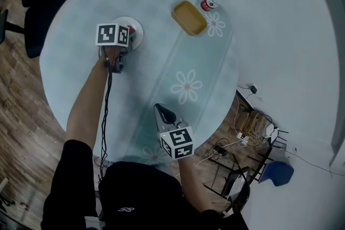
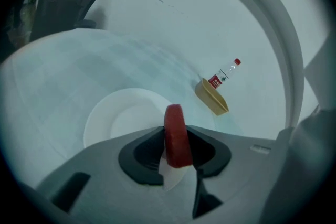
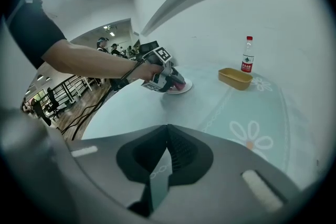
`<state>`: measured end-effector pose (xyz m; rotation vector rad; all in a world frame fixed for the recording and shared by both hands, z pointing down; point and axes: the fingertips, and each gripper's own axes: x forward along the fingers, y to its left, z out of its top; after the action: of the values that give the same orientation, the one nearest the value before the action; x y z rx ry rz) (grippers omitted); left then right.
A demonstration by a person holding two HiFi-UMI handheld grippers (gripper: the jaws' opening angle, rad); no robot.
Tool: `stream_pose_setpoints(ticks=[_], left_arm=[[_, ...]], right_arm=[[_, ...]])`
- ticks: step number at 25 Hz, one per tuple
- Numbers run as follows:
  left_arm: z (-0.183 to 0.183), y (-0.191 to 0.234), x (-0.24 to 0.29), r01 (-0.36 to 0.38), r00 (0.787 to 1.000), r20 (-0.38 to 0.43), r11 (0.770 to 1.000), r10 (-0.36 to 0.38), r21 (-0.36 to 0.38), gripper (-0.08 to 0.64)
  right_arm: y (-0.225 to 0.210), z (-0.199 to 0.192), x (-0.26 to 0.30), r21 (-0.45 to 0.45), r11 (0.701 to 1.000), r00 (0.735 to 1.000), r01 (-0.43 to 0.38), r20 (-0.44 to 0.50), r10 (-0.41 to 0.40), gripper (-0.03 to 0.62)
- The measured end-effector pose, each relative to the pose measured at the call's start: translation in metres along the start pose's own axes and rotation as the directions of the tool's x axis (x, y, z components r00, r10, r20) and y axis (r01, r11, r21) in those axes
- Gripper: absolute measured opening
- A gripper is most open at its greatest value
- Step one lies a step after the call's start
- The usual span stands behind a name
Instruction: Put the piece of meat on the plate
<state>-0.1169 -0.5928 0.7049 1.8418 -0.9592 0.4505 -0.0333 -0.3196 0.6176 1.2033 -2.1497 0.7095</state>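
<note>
A red piece of meat [image 2: 176,134] stands on edge between the jaws of my left gripper [image 2: 176,138], which is shut on it. It hangs just above the near rim of the white plate [image 2: 118,113]. In the head view the left gripper [image 1: 131,36] sits over the plate [image 1: 138,26] at the table's far left. From the right gripper view that gripper [image 3: 176,84] shows low over the plate [image 3: 188,86]. My right gripper [image 3: 168,127] is shut with nothing in it, near the table's front edge [image 1: 157,107].
A round pale table [image 1: 81,72] with flower prints holds a yellow tray [image 1: 189,18] and a red-capped water bottle [image 1: 214,0] at the back. A dark chair [image 1: 38,2] stands at the left. Cables and a power strip [image 1: 245,137] lie on the floor at the right.
</note>
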Motion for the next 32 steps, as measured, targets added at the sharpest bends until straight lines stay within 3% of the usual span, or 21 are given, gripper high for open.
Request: stream_pose_setpoints(ticks=[3,6,10,13,15,17,20,23,26,28,32], left_arm=[[0.005,0.001,-0.01,-0.066,0.998,0.004,0.991,0.066,0.116,0.133],[0.009,0.0,-0.024,-0.112,0.994,0.018,0.973,0.11,0.201,0.218],[-0.003,0.0,-0.052,-0.179,0.983,0.075,0.968,0.168,0.174,0.233],[-0.012,-0.028,-0.087,-0.146,0.974,0.192,0.98,0.119,0.134,0.16],[-0.02,-0.059,-0.117,-0.103,0.955,0.291,0.988,0.064,0.119,0.073],[-0.036,-0.092,-0.148,-0.08,0.926,0.376,0.99,0.031,0.115,0.008],[-0.043,-0.135,-0.202,-0.087,0.867,0.498,0.986,0.003,0.145,-0.005],[-0.043,-0.176,-0.26,-0.098,0.784,0.62,0.984,-0.014,0.147,-0.005],[-0.056,-0.214,-0.303,-0.175,0.694,0.719,0.978,0.04,0.114,-0.005],[-0.073,-0.234,-0.317,-0.228,0.644,0.761,0.97,0.083,0.087,-0.005],[-0.108,-0.255,-0.339,-0.359,0.605,0.784,0.927,0.139,0.112,-0.005]], right_arm=[[0.002,0.0,-0.004,-0.012,1.0,1.0,-0.003,-0.001,0.003,0.008],[0.005,0.005,-0.008,-0.027,1.0,1.0,-0.007,0.01,0.007,0.008],[0.01,0.011,-0.022,-0.059,0.998,0.999,-0.024,0.034,0.026,0.008],[0.007,0.02,-0.03,-0.063,0.997,0.996,-0.033,0.081,0.038,0.008],[0.008,0.032,-0.031,-0.067,0.996,0.99,-0.058,0.121,0.066,0.008],[0.013,0.047,-0.039,-0.082,0.992,0.979,-0.094,0.172,0.107,0.008],[0.021,0.092,-0.056,-0.116,0.984,0.939,-0.136,0.3,0.165,0.008],[0.025,0.14,-0.082,-0.133,0.978,0.874,-0.158,0.442,0.201,0.008],[0.015,0.174,-0.116,-0.111,0.981,0.803,-0.159,0.563,0.194,0.007],[0.006,0.181,-0.136,-0.09,0.986,0.782,-0.143,0.6,0.168,0.006],[0.005,0.165,-0.169,-0.041,0.983,0.764,-0.177,0.624,0.163,0.006]])
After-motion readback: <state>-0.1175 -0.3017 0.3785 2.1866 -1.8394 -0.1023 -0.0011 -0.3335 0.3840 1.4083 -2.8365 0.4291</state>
